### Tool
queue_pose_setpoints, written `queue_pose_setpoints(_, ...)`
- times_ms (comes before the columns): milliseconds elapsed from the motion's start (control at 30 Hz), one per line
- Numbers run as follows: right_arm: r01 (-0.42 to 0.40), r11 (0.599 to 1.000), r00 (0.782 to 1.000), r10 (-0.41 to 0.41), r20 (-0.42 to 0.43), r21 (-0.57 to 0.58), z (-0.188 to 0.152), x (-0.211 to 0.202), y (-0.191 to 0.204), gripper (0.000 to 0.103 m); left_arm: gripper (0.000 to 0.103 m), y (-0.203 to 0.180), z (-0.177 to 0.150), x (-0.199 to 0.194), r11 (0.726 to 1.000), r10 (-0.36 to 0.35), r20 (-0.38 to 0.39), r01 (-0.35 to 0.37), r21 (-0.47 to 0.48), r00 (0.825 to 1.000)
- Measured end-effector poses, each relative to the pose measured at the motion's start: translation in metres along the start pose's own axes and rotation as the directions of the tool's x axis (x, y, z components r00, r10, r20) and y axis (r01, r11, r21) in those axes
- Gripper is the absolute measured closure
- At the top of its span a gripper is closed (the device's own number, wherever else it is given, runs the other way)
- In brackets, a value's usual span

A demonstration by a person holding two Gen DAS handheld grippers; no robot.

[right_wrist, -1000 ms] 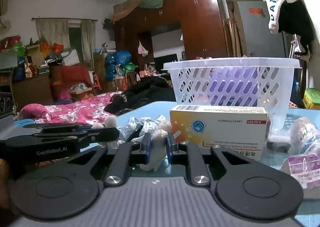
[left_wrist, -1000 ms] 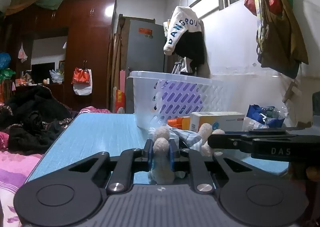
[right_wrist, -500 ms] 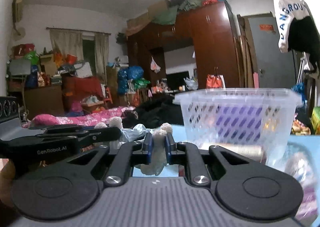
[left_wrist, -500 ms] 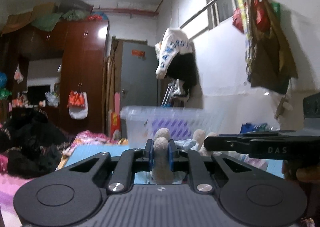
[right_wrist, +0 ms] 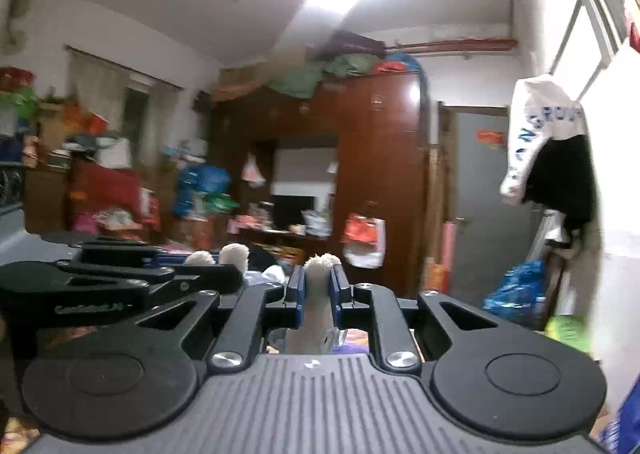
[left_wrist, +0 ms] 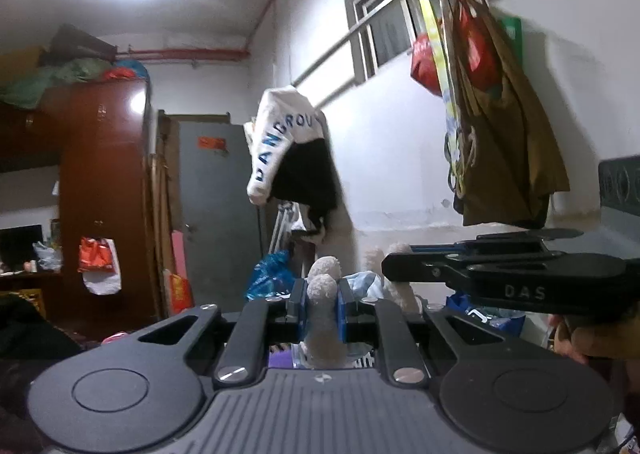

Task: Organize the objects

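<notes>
A beige plush toy with a pale blue garment hangs between both grippers, lifted high in the air. My left gripper [left_wrist: 322,302] is shut on one beige limb of the plush toy [left_wrist: 322,318]. My right gripper [right_wrist: 318,290] is shut on another limb of the plush toy [right_wrist: 316,310]. In the left wrist view the right gripper [left_wrist: 500,274] crosses from the right, just beyond the toy. In the right wrist view the left gripper [right_wrist: 120,282] crosses from the left. The table and the basket are out of sight below.
A brown wardrobe [right_wrist: 360,181] stands ahead beside a grey door [left_wrist: 220,221]. A white and black jacket [left_wrist: 292,149] and bags [left_wrist: 500,141] hang on the white wall to the right. Clutter and bedding fill the left side [right_wrist: 100,193].
Both grippers have risen with the plush toy held between them. The table, the white basket and the box have dropped out of view below.
</notes>
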State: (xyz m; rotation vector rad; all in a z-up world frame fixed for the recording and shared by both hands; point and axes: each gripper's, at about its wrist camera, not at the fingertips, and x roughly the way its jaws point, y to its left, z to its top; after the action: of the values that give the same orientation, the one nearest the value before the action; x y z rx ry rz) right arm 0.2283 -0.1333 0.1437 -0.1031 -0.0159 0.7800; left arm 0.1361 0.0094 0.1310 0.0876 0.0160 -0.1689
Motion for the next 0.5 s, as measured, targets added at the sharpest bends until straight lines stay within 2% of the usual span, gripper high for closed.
queue_pose_setpoints(133,0.06,0.998,0.997,-0.058,-0.057,0.017,-0.006,0.029,-0.027,0.088,0.086,0.0,0.0,0.053,0.999,-0.033,-0.081,0.032,-0.007,0.996)
queue_pose_setpoints(267,0.104,0.994,0.987,-0.098,-0.126,0.043,-0.022,0.05,-0.044,0.088,0.086,0.005,-0.015,0.1,0.997,-0.074,-0.168,0.068,-0.045,0.983)
queue_pose_setpoints(500,0.129,0.99,0.973,-0.115,-0.2,0.054,-0.051,0.064,-0.05,0.088,0.085,0.009,-0.043,0.133,0.995,-0.098,-0.25,0.086,-0.059,0.963)
